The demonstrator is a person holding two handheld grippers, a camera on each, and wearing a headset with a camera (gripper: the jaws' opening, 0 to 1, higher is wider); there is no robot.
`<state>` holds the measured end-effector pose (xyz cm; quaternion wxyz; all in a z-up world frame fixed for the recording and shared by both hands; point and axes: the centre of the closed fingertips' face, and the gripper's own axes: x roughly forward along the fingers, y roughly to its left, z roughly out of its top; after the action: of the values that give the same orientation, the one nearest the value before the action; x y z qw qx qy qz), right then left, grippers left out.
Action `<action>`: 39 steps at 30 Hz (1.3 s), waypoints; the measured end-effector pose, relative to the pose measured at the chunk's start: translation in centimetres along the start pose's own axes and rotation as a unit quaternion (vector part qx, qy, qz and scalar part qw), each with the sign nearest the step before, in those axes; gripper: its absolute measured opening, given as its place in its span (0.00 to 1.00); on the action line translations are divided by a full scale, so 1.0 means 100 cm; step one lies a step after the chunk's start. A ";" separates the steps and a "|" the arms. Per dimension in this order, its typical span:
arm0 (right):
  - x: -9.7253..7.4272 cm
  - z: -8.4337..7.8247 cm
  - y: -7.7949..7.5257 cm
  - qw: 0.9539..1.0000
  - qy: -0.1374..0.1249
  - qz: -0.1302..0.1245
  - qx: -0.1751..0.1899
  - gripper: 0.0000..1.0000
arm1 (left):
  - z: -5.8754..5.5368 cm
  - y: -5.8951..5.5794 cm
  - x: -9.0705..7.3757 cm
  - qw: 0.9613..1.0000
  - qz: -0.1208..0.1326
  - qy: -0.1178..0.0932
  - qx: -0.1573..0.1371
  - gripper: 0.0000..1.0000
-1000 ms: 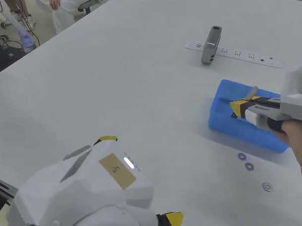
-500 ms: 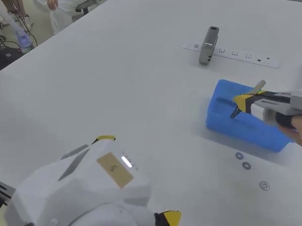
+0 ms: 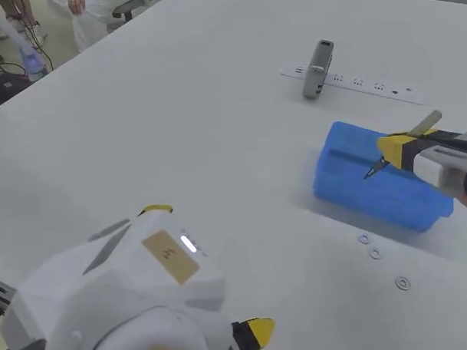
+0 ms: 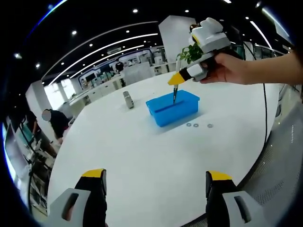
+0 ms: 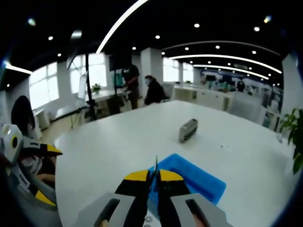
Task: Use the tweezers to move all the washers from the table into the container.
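While thin metal washers [image 3: 374,253] lie beside blue plastic container [image 3: 357,192], expect light, slippery parts; pinch rims | right gripper [image 3: 395,149] jaws clamp slim tweezers [image 3: 376,168] | left gripper [image 4: 156,175] jaws wide, empty.

Matt wht table [image 3: 216,106], smooth blue plastic container [image 3: 372,197], shiny metal washers [image 3: 402,283].

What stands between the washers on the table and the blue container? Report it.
Nothing visible. The three washers lie on bare table beside the blue container's near wall; the right gripper holds the tweezers above it.
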<state>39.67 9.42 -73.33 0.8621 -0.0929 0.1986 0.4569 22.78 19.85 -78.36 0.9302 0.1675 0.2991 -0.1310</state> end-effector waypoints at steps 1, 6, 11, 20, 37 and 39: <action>-0.002 -0.003 0.003 1.000 0.004 0.002 -0.002 0.02 | 0.000 0.000 0.000 1.000 0.000 0.001 0.001 0.88; -0.005 -0.023 0.010 1.000 0.025 0.002 -0.012 0.02 | 0.001 0.001 0.000 1.000 0.002 -0.002 -0.001 0.88; -0.006 -0.042 0.014 0.999 0.045 0.004 -0.004 0.02 | 0.000 0.000 0.001 1.000 0.001 0.002 0.004 0.88; 0.000 -0.060 0.014 0.998 0.061 -0.001 -0.004 0.02 | 0.000 0.001 0.000 1.000 0.003 0.002 0.002 0.88; 0.004 -0.075 0.010 0.997 0.078 -0.009 -0.014 0.03 | -0.002 0.001 0.000 1.000 0.002 0.006 0.005 0.87; 0.005 -0.076 0.011 0.997 0.081 -0.009 -0.015 0.02 | -0.002 0.000 0.001 1.000 0.002 0.007 0.005 0.87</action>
<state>37.09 7.78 -80.38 0.8456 -0.1440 0.2599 0.4434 22.75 19.96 -78.53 0.9274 0.1735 0.3050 -0.1298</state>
